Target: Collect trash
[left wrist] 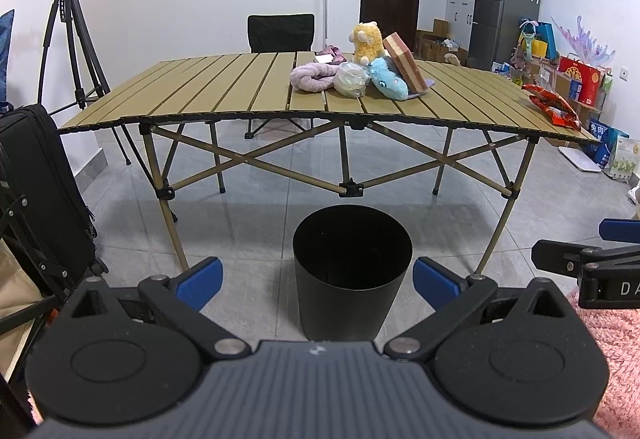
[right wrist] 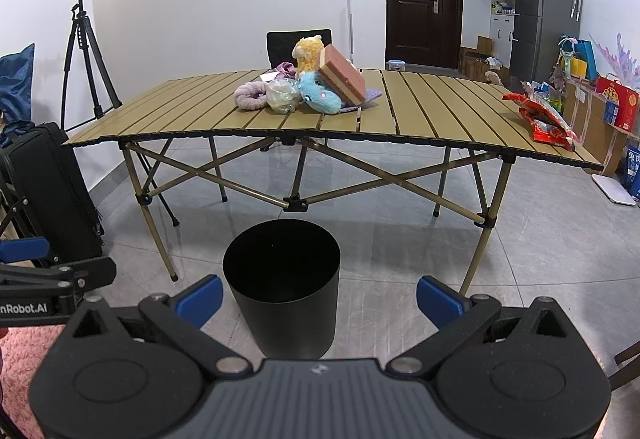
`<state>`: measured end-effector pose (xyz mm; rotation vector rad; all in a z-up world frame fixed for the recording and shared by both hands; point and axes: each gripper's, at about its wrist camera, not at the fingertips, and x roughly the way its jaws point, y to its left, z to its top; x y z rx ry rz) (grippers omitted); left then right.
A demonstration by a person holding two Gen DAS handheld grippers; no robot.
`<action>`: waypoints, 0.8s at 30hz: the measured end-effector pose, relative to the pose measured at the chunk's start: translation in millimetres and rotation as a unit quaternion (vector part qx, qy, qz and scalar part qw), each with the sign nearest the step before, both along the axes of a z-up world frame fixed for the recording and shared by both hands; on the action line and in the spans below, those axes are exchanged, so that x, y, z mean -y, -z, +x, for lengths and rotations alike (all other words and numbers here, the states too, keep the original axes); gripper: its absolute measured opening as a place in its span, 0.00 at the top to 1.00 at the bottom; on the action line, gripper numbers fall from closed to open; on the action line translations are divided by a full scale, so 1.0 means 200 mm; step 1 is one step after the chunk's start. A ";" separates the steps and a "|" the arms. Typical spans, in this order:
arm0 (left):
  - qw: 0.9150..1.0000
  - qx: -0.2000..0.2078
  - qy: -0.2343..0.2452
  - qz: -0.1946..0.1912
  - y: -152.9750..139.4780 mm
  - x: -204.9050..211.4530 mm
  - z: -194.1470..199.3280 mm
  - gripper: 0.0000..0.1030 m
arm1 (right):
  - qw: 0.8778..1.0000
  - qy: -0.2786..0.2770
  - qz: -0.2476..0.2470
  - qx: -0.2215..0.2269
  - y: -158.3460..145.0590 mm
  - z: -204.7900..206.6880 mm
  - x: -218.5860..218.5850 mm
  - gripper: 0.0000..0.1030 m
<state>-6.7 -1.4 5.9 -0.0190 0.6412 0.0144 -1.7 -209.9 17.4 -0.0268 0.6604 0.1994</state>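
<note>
Both grippers hang low in front of the folding table, pointed at it, and neither has anything in it. The left gripper fills the bottom of its own view with its blue fingers spread wide; the right gripper is released the same way, blue fingertips far apart. Between each pair of fingers sits the black bin, standing upright on the grey tile floor just in front of the table's near edge, its mouth dark and, as far as I can see, empty.

The trash is up on the tabletop. A red snack wrapper lies crumpled at the table's right end, at the right of the frame — well apart from everything else. Near the centre of the frame is a small heap: a crumpled clear plastic bag tucked against a pink scrunchie-like ring, a blue plush, a yellow plush and a striped block leaning over them.

By my reading, this is the very start: nothing is collected yet. The next move calls for lifting a gripper up to table height and closing on one piece of rubbish — the wrapper looks the easier pick for the right side, since the clear bag touches the toys and would need careful pinching.
</note>
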 end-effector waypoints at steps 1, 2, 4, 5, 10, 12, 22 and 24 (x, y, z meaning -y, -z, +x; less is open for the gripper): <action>1.000 0.000 0.000 0.000 0.00 0.00 0.00 0.00 | 1.000 0.000 0.000 0.000 0.00 0.00 0.00 0.00; 1.000 0.001 0.000 0.000 0.00 0.00 0.00 0.00 | 1.000 0.000 0.000 0.000 0.00 0.00 0.00 0.00; 1.000 0.001 0.000 0.000 0.00 0.00 0.00 0.00 | 1.000 0.000 0.000 0.000 0.00 0.00 0.00 0.00; 1.000 0.001 0.000 0.000 -0.01 -0.01 -0.01 0.00 | 1.000 0.000 0.000 0.001 0.00 0.00 0.00 0.00; 1.000 0.001 0.000 0.000 -0.01 0.00 -0.01 0.00 | 1.000 0.000 0.000 0.001 0.00 -0.01 0.00 0.00; 1.000 0.001 0.000 0.000 -0.01 0.00 0.00 0.00 | 1.000 0.000 0.000 0.001 0.00 -0.01 0.00 0.00; 1.000 0.004 -0.001 0.000 -0.01 -0.01 -0.01 0.00 | 1.000 0.000 -0.001 0.002 0.00 -0.01 0.00 0.00; 1.000 0.004 -0.001 -0.001 -0.01 -0.01 -0.01 0.00 | 1.000 0.000 -0.001 0.002 -0.01 -0.02 0.00 0.00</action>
